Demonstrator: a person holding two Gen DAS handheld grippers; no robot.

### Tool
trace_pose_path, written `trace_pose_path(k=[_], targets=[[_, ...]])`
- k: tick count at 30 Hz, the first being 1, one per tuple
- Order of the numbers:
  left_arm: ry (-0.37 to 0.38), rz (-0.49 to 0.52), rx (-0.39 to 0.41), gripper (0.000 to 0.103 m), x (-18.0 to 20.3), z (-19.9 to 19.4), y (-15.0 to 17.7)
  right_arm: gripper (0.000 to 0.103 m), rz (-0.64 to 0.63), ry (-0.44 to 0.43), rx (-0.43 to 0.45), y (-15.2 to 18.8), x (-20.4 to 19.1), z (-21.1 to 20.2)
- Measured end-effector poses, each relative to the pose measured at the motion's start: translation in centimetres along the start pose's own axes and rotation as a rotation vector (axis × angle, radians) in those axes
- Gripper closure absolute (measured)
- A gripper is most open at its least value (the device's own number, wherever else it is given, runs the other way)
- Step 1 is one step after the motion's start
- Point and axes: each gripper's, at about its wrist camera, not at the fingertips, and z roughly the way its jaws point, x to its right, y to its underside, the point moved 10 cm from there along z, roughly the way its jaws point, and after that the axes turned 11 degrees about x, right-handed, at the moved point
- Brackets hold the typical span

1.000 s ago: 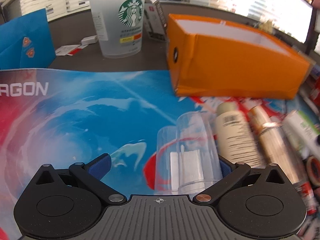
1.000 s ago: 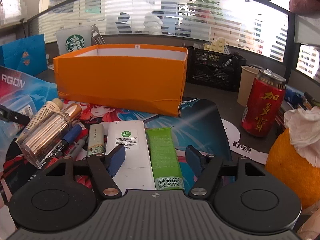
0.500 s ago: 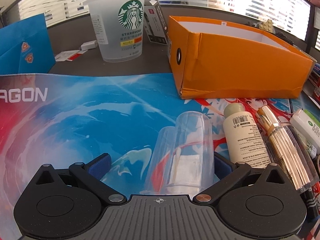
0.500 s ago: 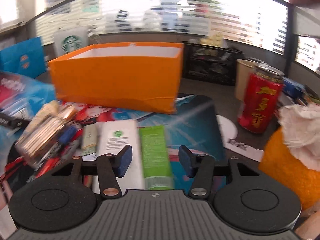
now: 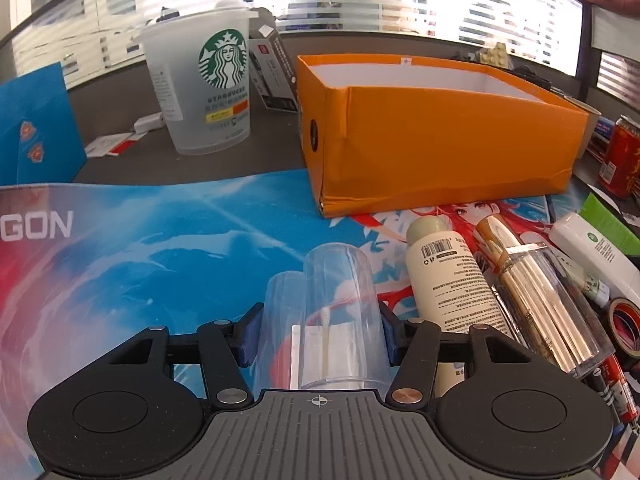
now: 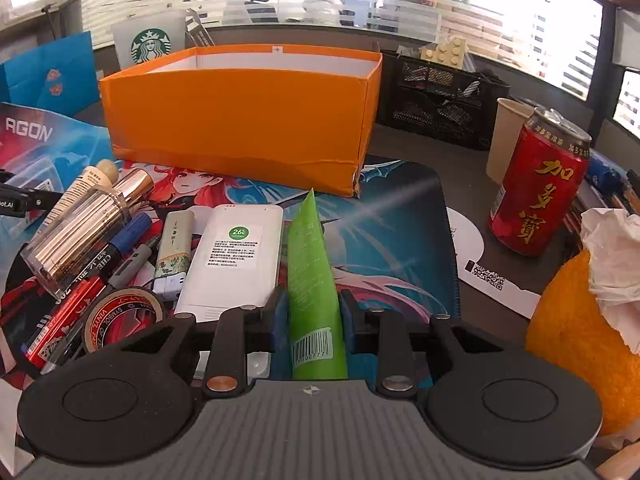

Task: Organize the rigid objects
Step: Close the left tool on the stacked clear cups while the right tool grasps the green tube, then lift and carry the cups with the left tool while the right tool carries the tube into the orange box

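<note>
Glossy printed mat [image 5: 160, 240] covers the desk before a rectangular orange cardboard box [image 5: 440, 136]. Left gripper [image 5: 318, 330] fingers clamp a clear plastic cylinder [image 5: 340, 312]; right gripper [image 6: 312, 318] fingers pinch a flat green tube [image 6: 310, 272].

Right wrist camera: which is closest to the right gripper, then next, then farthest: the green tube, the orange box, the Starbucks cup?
1. The green tube: right between the fingers of the right gripper, pinched there.
2. The orange box: farther ahead on the mat, open side up.
3. The Starbucks cup: farthest, behind the box's left back corner.
</note>
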Motion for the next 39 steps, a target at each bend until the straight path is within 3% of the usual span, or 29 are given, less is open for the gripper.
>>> trace_pose_path(k=[2,5,9,13,15,20,24,28,31,33,34,37,39], targets=[[0.009,-0.011,-0.008,0.049,-0.1,-0.1,0.1,0.090,-0.009,0.012,0.019,0.2,-0.7,-0.2],[0.030,-0.010,-0.013,0.049,0.2,-0.5,0.2,0.090,-0.079,0.082,0.043,0.2,-1.5,-0.6],[0.060,-0.040,0.001,0.049,0.0,-1.4,-0.8,0.091,-0.021,0.090,0.097,-0.9,-0.7,-1.6],[0.090,-0.058,0.061,0.049,-0.1,-2.3,-4.7,0.092,0.026,0.085,0.152,-3.7,0.1,-2.6],[0.105,-0.041,0.100,0.049,0.4,-2.8,-7.2,0.102,0.045,0.060,0.185,-5.5,-0.1,-2.7],[0.108,0.004,0.173,0.049,1.4,-2.5,-13.2,0.102,0.052,0.028,0.272,-10.5,-0.6,-2.4],[0.125,-0.008,0.175,0.049,1.7,-2.2,-14.4,0.102,0.035,0.021,0.216,-11.0,-0.7,-1.0],[0.144,-0.026,0.150,0.049,1.5,-2.5,-12.8,0.100,0.045,0.072,0.122,-7.2,0.6,-1.2],[0.166,-0.061,0.112,0.049,1.1,-2.1,-11.5,0.083,0.034,0.093,0.042,-3.7,1.0,-2.1],[0.150,-0.060,0.116,0.049,0.6,-2.1,-11.3,0.050,0.020,0.101,0.012,-2.2,0.9,-2.8],[0.141,-0.056,0.121,0.049,0.4,-2.1,-11.2,0.046,0.000,0.112,0.000,-1.6,0.8,-3.1],[0.146,-0.060,0.125,0.049,0.4,-2.3,-11.4,0.047,-0.019,0.113,-0.045,-0.2,0.7,-3.1],[0.154,-0.057,0.129,0.049,0.8,-2.6,-11.4,0.074,-0.004,0.088,-0.107,1.5,1.0,-2.4]])
